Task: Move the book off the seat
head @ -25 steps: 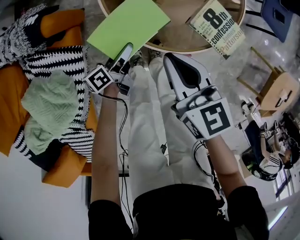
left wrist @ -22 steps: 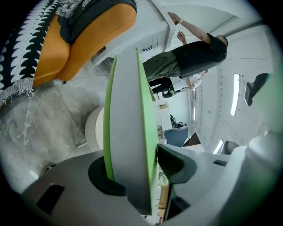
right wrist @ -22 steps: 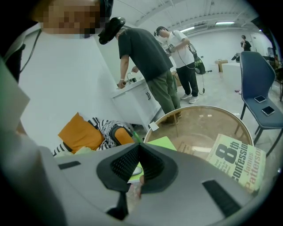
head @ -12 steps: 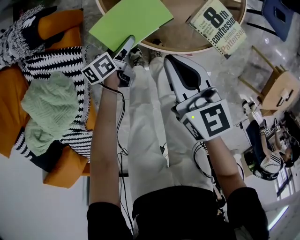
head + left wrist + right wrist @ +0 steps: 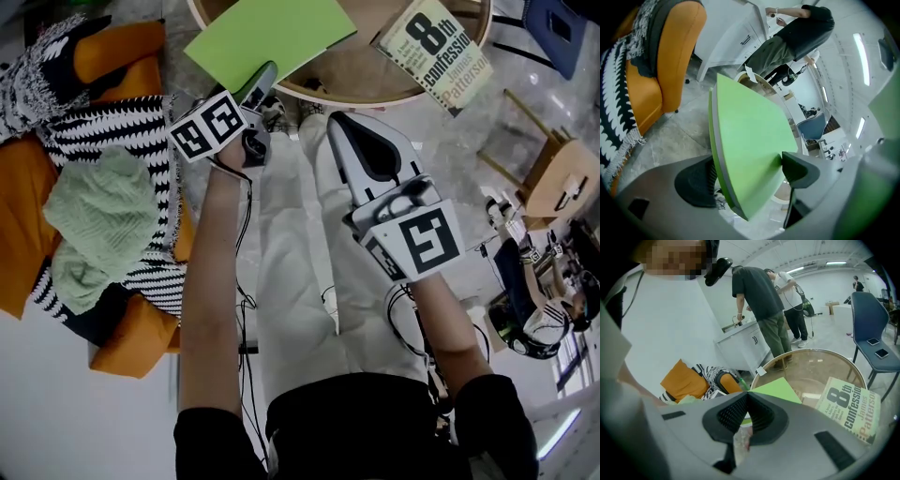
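A thin green book (image 5: pixel 267 37) lies flat on the round wooden table (image 5: pixel 375 94), its near corner over the rim. My left gripper (image 5: pixel 262 82) is at that corner. In the left gripper view the green book (image 5: pixel 750 150) stands between the jaws of the left gripper (image 5: pixel 747 176), which are opening and spread wide, no longer clamping it. My right gripper (image 5: pixel 337 117) hangs over the person's lap, shut and empty, as the right gripper view (image 5: pixel 747 401) shows. The orange seat (image 5: pixel 122 47) at the left holds a striped blanket (image 5: pixel 112 131) and a green cloth (image 5: pixel 98 220).
A second book, with "8th confession" on its cover (image 5: pixel 436 52), lies on the table's right side. A wooden chair (image 5: pixel 553 178) and a blue chair (image 5: pixel 562 28) stand at the right. People (image 5: pixel 759 301) stand by a white cabinet (image 5: pixel 745 345) beyond the table.
My left gripper has moved up toward the table with the green book, which now lies a little further onto the top, and its jaws have spread. The right gripper has stayed put.
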The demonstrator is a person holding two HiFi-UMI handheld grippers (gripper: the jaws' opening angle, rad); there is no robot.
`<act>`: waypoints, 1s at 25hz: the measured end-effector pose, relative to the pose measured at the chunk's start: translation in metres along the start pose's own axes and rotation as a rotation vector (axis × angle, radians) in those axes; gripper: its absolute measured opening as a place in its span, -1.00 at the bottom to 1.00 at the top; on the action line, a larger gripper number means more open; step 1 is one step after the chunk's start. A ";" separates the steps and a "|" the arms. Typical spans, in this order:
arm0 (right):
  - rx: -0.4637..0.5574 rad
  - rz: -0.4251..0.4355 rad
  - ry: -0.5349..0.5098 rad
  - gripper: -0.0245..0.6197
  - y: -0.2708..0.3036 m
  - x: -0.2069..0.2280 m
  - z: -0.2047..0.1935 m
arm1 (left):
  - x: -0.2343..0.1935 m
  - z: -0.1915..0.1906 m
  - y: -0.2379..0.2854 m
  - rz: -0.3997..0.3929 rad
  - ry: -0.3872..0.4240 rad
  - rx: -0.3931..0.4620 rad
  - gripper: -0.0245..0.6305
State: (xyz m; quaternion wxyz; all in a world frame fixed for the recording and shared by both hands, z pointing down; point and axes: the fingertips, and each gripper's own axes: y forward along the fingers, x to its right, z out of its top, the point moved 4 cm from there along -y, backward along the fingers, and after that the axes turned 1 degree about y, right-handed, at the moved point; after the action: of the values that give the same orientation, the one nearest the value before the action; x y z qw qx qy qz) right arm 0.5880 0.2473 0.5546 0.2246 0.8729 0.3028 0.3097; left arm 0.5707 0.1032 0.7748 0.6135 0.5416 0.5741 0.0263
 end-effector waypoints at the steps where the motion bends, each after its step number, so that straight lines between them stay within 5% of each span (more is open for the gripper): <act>1: 0.001 0.000 0.000 -0.88 0.000 0.000 0.000 | 0.001 0.001 -0.002 0.028 0.023 0.007 0.35; 10: 0.008 -0.003 -0.002 -0.88 0.000 -0.007 0.003 | -0.003 0.008 -0.025 0.241 0.116 0.114 0.40; 17: 0.026 0.005 -0.023 -0.88 -0.004 -0.018 0.013 | 0.005 0.013 -0.058 0.276 0.155 0.160 0.39; 22: 0.054 0.010 -0.040 -0.88 -0.014 -0.030 0.032 | 0.045 0.028 -0.110 0.228 0.177 0.289 -0.17; 25: 0.070 0.010 -0.055 -0.88 -0.018 -0.035 0.044 | 0.073 0.037 -0.134 0.183 0.265 0.340 -0.45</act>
State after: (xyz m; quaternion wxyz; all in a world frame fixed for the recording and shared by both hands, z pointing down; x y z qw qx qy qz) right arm 0.5894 0.2278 0.4991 0.2004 0.8900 0.3027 0.2759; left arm 0.5440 0.0723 0.6234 0.4278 0.6787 0.5943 0.0560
